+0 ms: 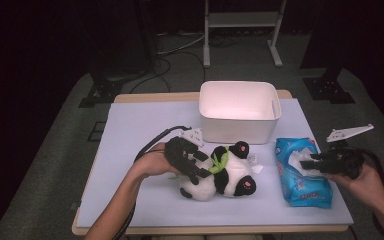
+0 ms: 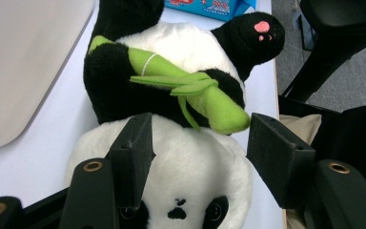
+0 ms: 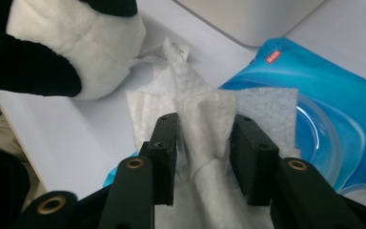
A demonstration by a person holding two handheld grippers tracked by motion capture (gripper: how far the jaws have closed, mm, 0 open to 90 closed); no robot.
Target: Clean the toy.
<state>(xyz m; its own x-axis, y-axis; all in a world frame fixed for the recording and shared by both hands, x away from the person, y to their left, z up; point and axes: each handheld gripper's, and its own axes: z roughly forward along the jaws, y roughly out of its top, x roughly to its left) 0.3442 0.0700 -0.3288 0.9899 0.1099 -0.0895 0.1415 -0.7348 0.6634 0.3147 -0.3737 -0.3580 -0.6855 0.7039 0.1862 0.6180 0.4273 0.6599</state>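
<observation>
In the high view, the left tongs (image 1: 196, 169) lie over a plush panda (image 1: 226, 172) on the blue-covered desk (image 1: 130, 125), their jaws reaching from the left onto the toy's white head. The panda lies on its back, with a green bamboo stalk (image 1: 219, 161) across its chest just beyond the jaw tips. Behind the left tongs stands a white plastic bin (image 1: 240, 111), near but apart from the toy. The right tongs (image 1: 306, 162) are well to the right, their jaws pointing left over a blue pack of wet wipes (image 1: 302, 172), with a white wipe (image 1: 295, 161) at their tips.

In the left gripper view, the left tongs (image 2: 198, 143) stand about half open, one jaw on each side of the panda's (image 2: 171, 52) head. The left jaw touches the white plush; the right jaw stands clear of it, so the pads do not clamp the toy. The bamboo stalk (image 2: 190, 88) lies straight ahead, between the jaw tips and just beyond them.

In the right gripper view, the right tongs (image 3: 204, 143) are parted, and the wipe (image 3: 205, 114) rises between the jaws, bunched in the gap and spreading out beyond the tips. Whether the pads press on it I cannot tell. The pack (image 3: 333, 109) lies under and to the right of the jaws; the panda (image 3: 66, 52) lies ahead to the left.
</observation>
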